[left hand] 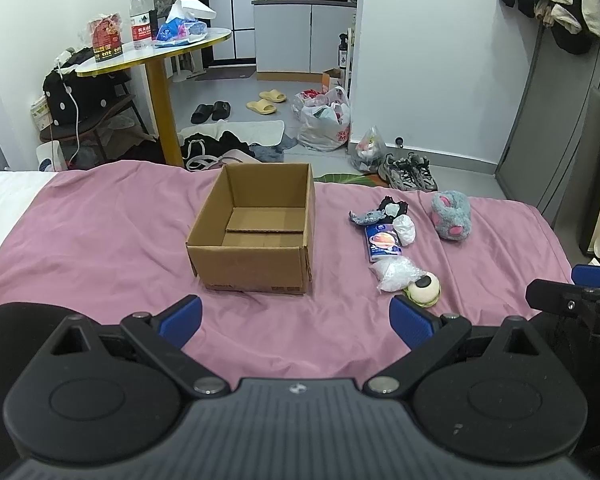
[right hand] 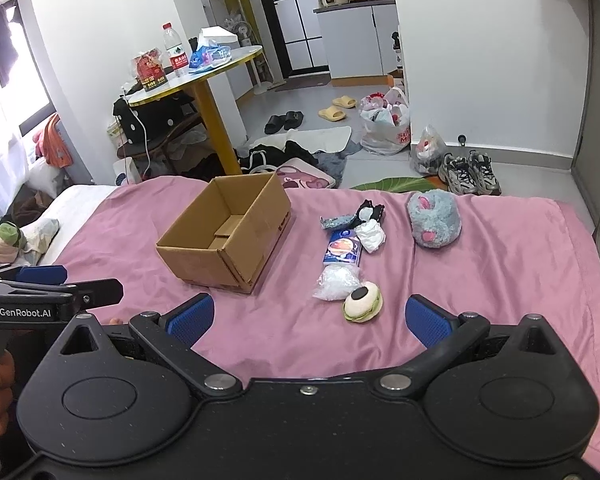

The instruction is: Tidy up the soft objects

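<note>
- Currently both grippers hover low over the pink bedspread (left hand: 100,220), neither touching anything
- Left gripper (left hand: 296,316): blue pads spread wide apart, nothing between them; it faces the cardboard box (left hand: 256,236) head-on
- Right gripper (right hand: 310,318): pads likewise spread wide, empty
- Box: open at the top, nothing visible inside, upright on the bedspread; landmark for all positions below
- Soft objects lie in a loose line to the right of the box, all outside it
- Round cream toy (right hand: 363,302) with a dark spot and green rim: nearest item, right of the box's near corner, touching the crinkled clear bag (right hand: 337,282)
- Tissue pack (right hand: 343,252): right of the box, just beyond the clear bag, long axis running away from the grippers
- White crumpled piece (right hand: 370,236), glittery scrap (right hand: 336,221) and black-and-white item (right hand: 367,211): clustered right of the box's far side
- Grey plush (right hand: 434,220) with pink patches: farthest right of the box, well apart from the cluster
- Key relation: the round toy lies straight ahead of the right gripper, slightly right of its centre line, just beyond the fingertips; from the left gripper it sits off past the right pad
- Judgement: right hand is the nearer one for the first pick; no item is placed yet, task looks to be at its start
- Risk: closing on the toy may also catch the clear bag touching it
</note>
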A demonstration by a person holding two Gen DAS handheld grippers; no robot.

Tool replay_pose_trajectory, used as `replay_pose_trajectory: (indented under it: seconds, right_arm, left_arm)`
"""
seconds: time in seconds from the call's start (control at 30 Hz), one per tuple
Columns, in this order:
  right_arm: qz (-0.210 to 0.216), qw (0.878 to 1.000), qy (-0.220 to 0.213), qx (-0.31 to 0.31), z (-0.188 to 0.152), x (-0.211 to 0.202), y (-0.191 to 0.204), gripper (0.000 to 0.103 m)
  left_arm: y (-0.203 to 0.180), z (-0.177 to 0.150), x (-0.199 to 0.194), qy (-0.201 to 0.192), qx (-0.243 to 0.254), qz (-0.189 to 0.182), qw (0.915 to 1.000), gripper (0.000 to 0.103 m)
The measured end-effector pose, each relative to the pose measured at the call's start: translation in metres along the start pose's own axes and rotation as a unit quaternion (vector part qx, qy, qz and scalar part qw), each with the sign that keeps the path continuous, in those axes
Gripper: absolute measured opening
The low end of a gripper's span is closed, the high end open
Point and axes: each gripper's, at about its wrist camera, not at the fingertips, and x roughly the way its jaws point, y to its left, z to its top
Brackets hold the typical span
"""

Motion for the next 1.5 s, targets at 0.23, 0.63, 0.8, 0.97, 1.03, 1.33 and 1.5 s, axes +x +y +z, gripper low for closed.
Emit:
replay_pose_trajectory:
  seconds: [0.23, 0.63, 0.8, 0.97, 1.03, 1.33, 1.5]
  right_arm:
    - [-0.007, 1.0, -0.004, -0.008, 0.001, -0.001, 0.0, 0.103]
    - [-0.006, 1.0, 0.001, -0.021, 0.005, 0.005, 0.001, 0.103]
    - [-0.008, 1.0, 0.01, -0.024, 0.005, 0.013, -0.002, 0.103]
    - [-0.016, 1.0, 0.017, -0.016, 0.006, 0.024, -0.01, 0.103]
    - [-0.015, 1.0, 0.022, -0.005, 0.008, 0.029, -0.016, 0.103]
    - [-0.01, 0.998, 0.045, 0.046, 0.01, 0.06, -0.037, 0.099]
    - [-0.003, 0.993, 0.058, 0.101, 0.008, 0.077, -0.051, 0.084]
  left_arm:
    - [-0.006, 0.0, -0.003, -0.003, 0.008, -0.001, 1.0, 0.099]
    - [-0.003, 0.007, -0.006, -0.025, -0.004, 0.01, 0.9996, 0.099]
    - [-0.006, 0.007, 0.002, -0.015, -0.002, 0.009, 0.9998, 0.099]
    - [-0.009, 0.011, 0.015, -0.003, -0.008, 0.0, 1.0, 0.099]
    - [-0.013, 0.014, 0.021, 0.0, -0.004, -0.002, 1.0, 0.099]
    - [-0.024, 0.025, 0.051, 0.017, -0.002, -0.023, 0.9996, 0.098]
    - [-0.029, 0.03, 0.07, 0.028, -0.008, -0.038, 0.9989, 0.096]
